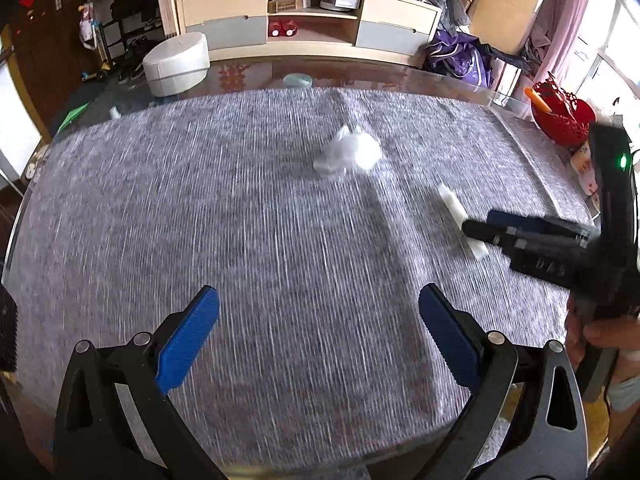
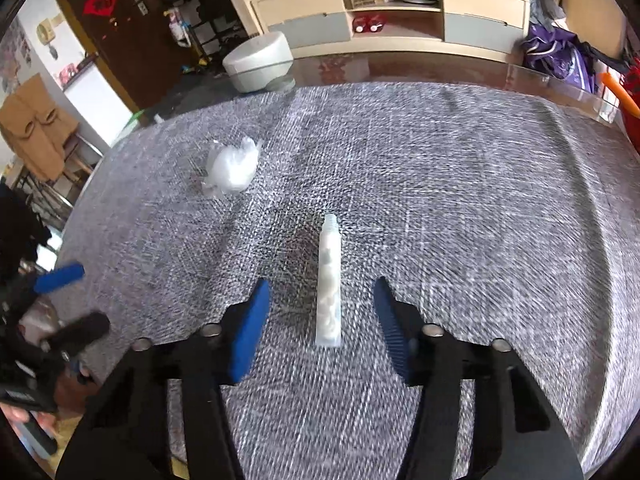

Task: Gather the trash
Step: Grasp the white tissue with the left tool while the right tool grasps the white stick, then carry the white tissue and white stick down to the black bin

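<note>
A slim white squeeze tube (image 2: 329,280) lies lengthwise on the grey woven cloth (image 2: 460,208), straight between the blue pads of my right gripper (image 2: 321,282). The pads stand apart from the tube on both sides, so this gripper is open. A crumpled clear plastic wad (image 2: 232,170) rests farther off to the left. In the left wrist view the wad (image 1: 348,154) sits ahead in mid-cloth. My left gripper (image 1: 319,292) hangs open over bare cloth with nothing between its fingers. The right gripper (image 1: 480,228) crosses the tube (image 1: 452,204) there.
A red basket (image 1: 560,116) stands at the table's right edge. Past the glass table rim (image 1: 400,76) are a white round stool (image 1: 176,64), a low cabinet (image 1: 308,12) and purple bags (image 1: 460,60). A person's hand (image 1: 592,336) holds the right gripper.
</note>
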Available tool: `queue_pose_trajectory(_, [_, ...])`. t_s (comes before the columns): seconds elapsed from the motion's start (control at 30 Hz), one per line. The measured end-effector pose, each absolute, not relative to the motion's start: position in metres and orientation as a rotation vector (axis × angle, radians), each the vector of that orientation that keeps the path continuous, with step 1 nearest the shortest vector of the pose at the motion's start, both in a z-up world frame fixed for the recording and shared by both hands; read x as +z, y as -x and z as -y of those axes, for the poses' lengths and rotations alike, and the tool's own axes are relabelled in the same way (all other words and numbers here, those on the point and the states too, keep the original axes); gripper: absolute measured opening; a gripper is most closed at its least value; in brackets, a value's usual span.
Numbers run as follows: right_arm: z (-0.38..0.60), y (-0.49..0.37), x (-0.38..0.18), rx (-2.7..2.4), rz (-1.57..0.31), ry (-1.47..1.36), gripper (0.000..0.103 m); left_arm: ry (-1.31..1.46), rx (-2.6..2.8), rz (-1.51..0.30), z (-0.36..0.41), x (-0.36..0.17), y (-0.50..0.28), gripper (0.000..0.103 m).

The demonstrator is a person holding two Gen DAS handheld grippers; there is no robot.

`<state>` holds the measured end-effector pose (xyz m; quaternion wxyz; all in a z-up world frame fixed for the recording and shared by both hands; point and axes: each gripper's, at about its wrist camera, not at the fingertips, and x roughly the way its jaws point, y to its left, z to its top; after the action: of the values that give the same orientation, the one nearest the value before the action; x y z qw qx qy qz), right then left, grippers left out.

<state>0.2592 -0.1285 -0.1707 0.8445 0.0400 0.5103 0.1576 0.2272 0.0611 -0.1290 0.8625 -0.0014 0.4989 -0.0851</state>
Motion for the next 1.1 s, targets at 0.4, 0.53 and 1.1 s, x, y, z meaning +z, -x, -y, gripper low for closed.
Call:
queue_pose_trajectory(0.4, [0.124,-0.261,-0.182,0.322,-1.051,-0.025,0.015,-0.030,-0.231,-1.006,-0.037,-0.136,-0.304,0.094])
queue_pose_trajectory(0.53, [0.122,-0.261,-0.182,0.328,-1.038,-0.007,0.015,-0.064,-0.228,-1.012,-0.030,-0.147,-0.326,0.081])
queue_pose_trajectory(1.1, [0.129,-0.264,-0.183,0.372,-1.031,-0.036,0.014,-0.069,-0.291,-1.052,-0.008,-0.178,-0.359,0.028])
